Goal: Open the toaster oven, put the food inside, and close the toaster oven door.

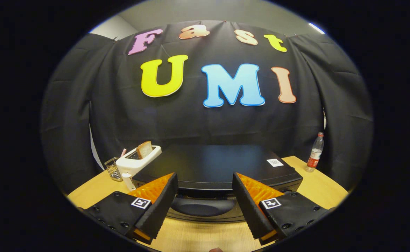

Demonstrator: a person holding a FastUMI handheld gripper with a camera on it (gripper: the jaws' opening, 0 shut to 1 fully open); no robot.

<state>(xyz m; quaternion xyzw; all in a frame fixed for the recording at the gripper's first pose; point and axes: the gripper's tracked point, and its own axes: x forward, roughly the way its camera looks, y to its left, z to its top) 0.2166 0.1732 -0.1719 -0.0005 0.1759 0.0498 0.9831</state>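
Gripper: the gripper (205,196) is hovering low in the frame with its two fingers spread wide apart, pinching nothing; the wooden table (198,234) is showing between and below them.
Door handle: the dark curved handle (203,206) is sitting in the gap between the fingers, just ahead of them, and nothing is touching it.
Toaster oven: the black toaster oven (219,166) is filling the lower centre of the frame, seen from slightly above, its door looking closed and a small white sticker (275,162) lying on its top toward the right.
Toaster: a white pop-up toaster (136,161) is standing just left of the oven, with a slice of bread (144,149) sticking up out of its slot.
Wire holder: a small wire basket (113,168) is standing left of the toaster.
Bottle: a clear bottle with a red cap (315,153) is standing upright at the right of the table, well apart from the oven.
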